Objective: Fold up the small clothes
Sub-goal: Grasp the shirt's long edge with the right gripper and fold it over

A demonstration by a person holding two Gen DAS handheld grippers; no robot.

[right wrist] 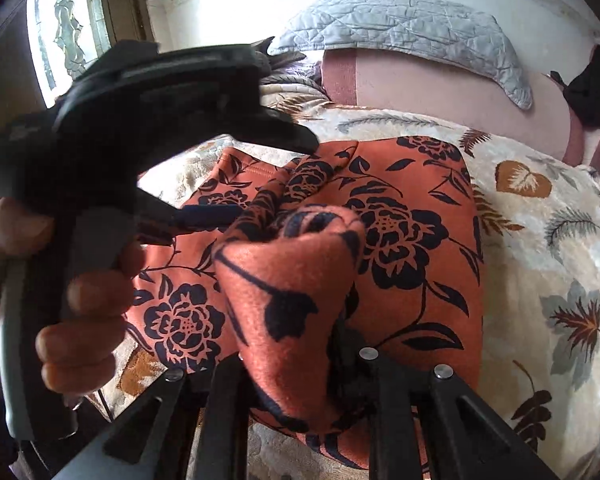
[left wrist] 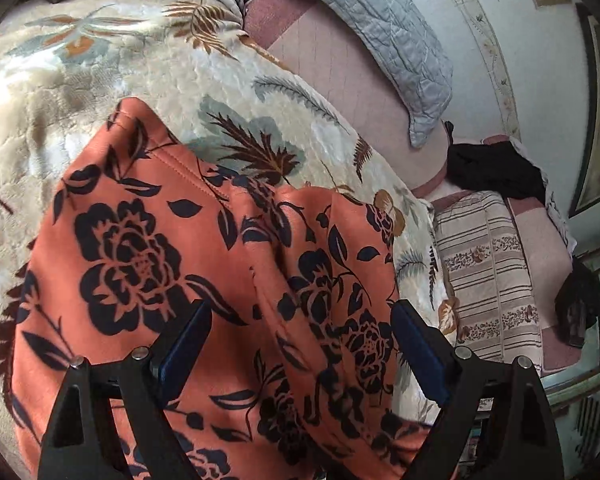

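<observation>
An orange garment with a black flower print (left wrist: pixel 148 264) lies on a cream leaf-patterned blanket (left wrist: pixel 100 80). My left gripper (left wrist: pixel 300 320) is open, its blue pads apart just above the garment's middle, holding nothing. In the right wrist view the garment (right wrist: pixel 412 216) lies partly folded, and my right gripper (right wrist: pixel 300 360) is shut on a bunched corner of it, lifted above the rest. The cloth hides its fingertips. The left gripper (right wrist: pixel 224 184) shows there too, held by a hand at the left, its fingers over the garment's far left part.
The blanket (right wrist: pixel 540 240) covers a bed or sofa. A grey quilted pillow (left wrist: pixel 400 40) leans on a pink backrest behind. A striped cushion (left wrist: pixel 484 264) and dark cloth (left wrist: pixel 496 168) lie to the right. A window (right wrist: pixel 68 32) is at the far left.
</observation>
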